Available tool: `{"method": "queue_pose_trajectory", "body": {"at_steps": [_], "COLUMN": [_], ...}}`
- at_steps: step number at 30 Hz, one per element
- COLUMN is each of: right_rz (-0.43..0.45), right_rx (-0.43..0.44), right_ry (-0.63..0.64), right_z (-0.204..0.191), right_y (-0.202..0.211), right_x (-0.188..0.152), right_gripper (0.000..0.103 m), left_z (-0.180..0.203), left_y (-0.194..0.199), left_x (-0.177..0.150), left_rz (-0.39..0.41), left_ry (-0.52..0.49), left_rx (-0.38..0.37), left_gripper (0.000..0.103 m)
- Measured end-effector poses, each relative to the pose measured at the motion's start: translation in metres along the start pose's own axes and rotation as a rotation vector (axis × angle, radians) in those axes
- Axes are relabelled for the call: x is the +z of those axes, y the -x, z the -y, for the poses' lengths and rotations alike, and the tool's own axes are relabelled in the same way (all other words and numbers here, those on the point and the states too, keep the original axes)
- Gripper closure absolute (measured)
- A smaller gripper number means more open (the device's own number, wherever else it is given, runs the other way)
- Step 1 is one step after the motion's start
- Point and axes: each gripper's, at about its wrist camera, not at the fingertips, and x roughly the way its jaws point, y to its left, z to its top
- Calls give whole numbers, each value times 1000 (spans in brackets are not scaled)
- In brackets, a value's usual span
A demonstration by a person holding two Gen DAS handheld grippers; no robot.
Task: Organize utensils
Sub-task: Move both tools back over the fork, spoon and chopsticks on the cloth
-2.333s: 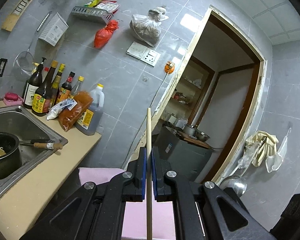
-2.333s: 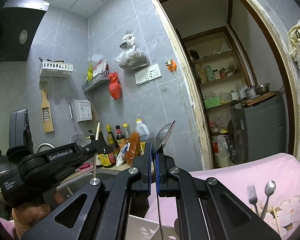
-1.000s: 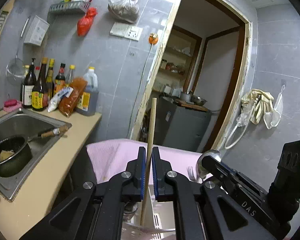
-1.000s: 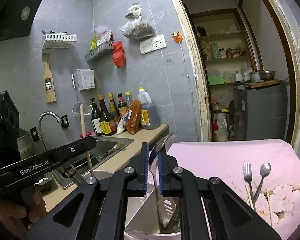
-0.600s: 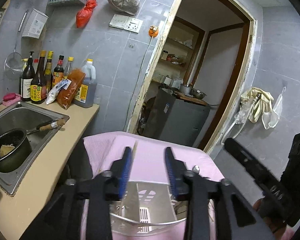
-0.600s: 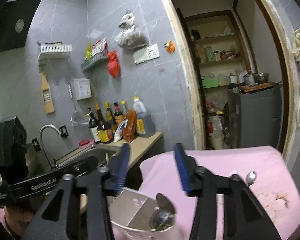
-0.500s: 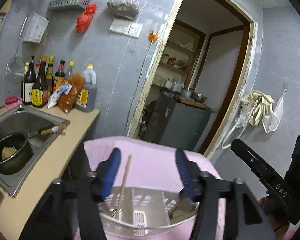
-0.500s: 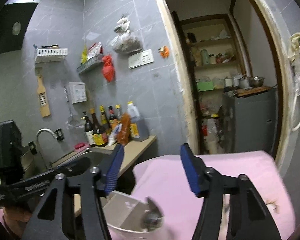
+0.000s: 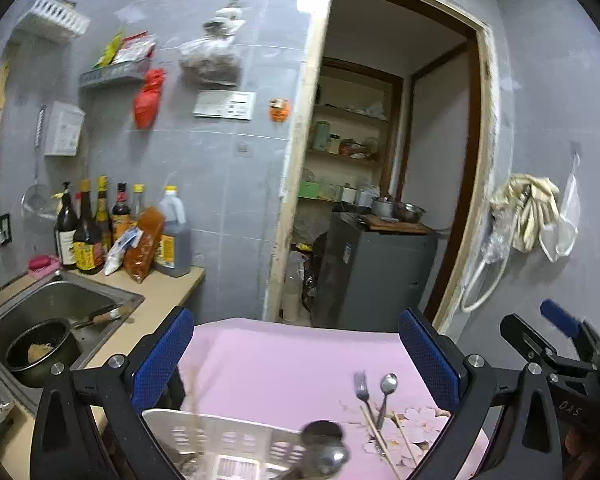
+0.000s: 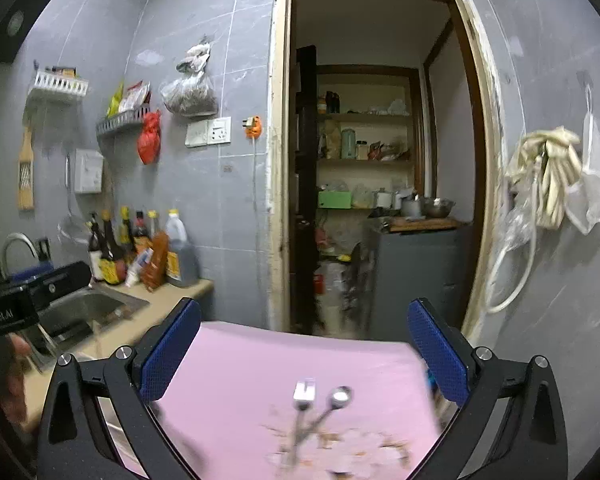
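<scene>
A white plastic holder [image 9: 236,444] with slotted walls stands at the near edge of the pink cloth [image 9: 284,364]; one steel spoon [image 9: 324,454] and one blurred stick lean inside. Farther right on the cloth lie one fork [image 9: 361,388], one spoon [image 9: 386,390] and some wooden chopsticks [image 9: 378,438]. The left gripper [image 9: 296,356] and right gripper [image 10: 300,356] both gape wide, holding nothing.

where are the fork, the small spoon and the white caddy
fork [image 9: 360,385], left wrist view, on its tines
small spoon [image 9: 388,383], left wrist view, on its bowl
white caddy [image 9: 228,438], left wrist view, on its slotted back wall
</scene>
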Motion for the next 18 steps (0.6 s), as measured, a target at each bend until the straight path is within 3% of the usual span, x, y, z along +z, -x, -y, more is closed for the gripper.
{"method": "queue_pose_trajectory", "body": {"at_steps": [8,18], "right_rz": [-14,-108], "right_rx": [-38,2], "right_ry": [106,100], "right_z": [47,113], "right_y": [3,-34], "right_x": [-5,-46], "right_gripper": [1,1], "left_z": [57,104], "left_y": [-24,-73], "left_x": [-22,-53], "left_rz": [-46,-156], "left_ry": [-33,-31], "left_rx": [8,68], "left_gripper": [0,0]}}
